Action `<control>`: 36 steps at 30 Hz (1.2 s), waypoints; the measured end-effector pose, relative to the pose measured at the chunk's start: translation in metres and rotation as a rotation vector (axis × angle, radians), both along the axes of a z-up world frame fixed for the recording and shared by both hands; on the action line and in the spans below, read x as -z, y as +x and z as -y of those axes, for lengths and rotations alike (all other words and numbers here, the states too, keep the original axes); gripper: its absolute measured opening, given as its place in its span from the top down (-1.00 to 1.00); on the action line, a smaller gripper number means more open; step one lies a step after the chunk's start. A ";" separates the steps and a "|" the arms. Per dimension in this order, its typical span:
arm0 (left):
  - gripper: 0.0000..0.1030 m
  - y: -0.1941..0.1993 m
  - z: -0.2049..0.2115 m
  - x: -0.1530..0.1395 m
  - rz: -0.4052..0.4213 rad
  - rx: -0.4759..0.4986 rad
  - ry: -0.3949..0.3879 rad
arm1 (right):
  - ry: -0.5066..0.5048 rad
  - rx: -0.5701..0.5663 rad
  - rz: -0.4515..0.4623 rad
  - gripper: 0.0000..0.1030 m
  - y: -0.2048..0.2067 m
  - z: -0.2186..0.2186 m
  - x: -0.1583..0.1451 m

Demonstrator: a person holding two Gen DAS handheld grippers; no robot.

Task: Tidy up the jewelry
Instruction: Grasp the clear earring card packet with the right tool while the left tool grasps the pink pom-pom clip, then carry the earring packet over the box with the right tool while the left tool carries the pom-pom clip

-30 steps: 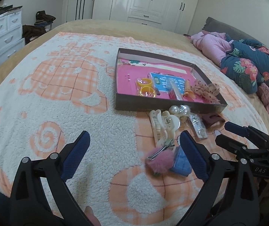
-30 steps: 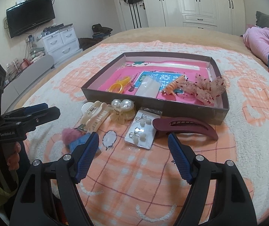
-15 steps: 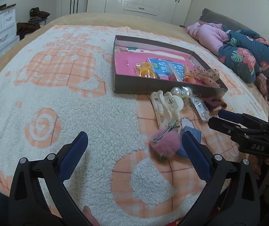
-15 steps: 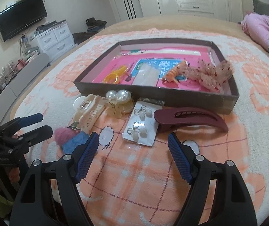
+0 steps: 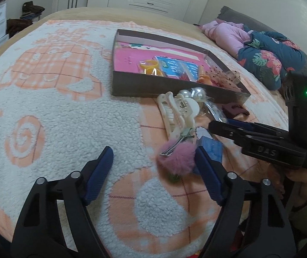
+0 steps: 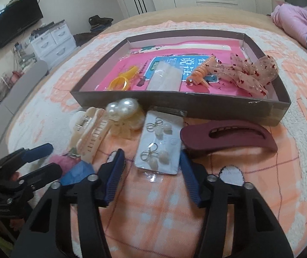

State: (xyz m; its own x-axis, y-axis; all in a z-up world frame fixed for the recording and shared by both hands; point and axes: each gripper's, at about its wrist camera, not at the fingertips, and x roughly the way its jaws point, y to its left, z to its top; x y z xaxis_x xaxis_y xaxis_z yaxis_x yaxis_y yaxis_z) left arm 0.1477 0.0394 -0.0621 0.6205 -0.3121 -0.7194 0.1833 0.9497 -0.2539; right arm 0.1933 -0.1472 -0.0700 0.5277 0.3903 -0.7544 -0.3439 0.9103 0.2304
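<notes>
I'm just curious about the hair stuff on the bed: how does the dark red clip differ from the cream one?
The dark red clip is a smooth, curved, closed shape with one long slot; the cream clip is a claw with visible teeth and a metal spring. The dark red clip lies crosswise along the box wall; the cream clip points away from it, towards the pink pompom. Both lie outside the box, on the blanket.

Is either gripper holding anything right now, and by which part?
Nothing is held. Both sets of jaws are closing: right gripper around the earring card, left gripper beside the pink pompom clip.
</notes>
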 end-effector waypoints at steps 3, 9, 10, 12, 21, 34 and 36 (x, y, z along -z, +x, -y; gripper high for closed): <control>-0.27 0.003 0.002 0.002 -0.004 0.009 -0.011 | -0.017 -0.008 0.011 0.24 0.000 -0.002 0.002; 0.12 0.008 0.010 0.004 -0.006 0.048 -0.018 | -0.013 -0.031 0.029 0.27 -0.003 -0.002 0.000; 0.18 0.008 0.011 0.004 -0.005 0.054 -0.017 | -0.007 -0.034 0.028 0.28 -0.003 -0.002 0.000; 0.50 0.007 0.016 0.005 -0.007 0.078 -0.016 | 0.000 -0.040 0.031 0.29 -0.006 -0.001 -0.002; 0.57 -0.004 0.019 -0.008 0.045 0.077 0.031 | 0.041 -0.058 0.061 0.30 -0.020 0.005 -0.017; 0.57 -0.006 0.021 -0.039 0.124 0.032 0.060 | 0.077 -0.059 0.124 0.30 -0.025 0.016 -0.042; 0.57 -0.005 0.026 -0.042 0.134 0.033 0.071 | 0.084 -0.051 0.129 0.30 -0.024 0.021 -0.045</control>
State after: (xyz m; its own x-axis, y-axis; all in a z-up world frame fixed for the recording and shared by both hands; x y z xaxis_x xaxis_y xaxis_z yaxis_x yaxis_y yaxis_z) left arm 0.1430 0.0135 -0.0198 0.7030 -0.2852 -0.6515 0.2425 0.9573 -0.1574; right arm 0.1691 -0.1685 -0.0253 0.5959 0.4776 -0.6456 -0.4206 0.8705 0.2557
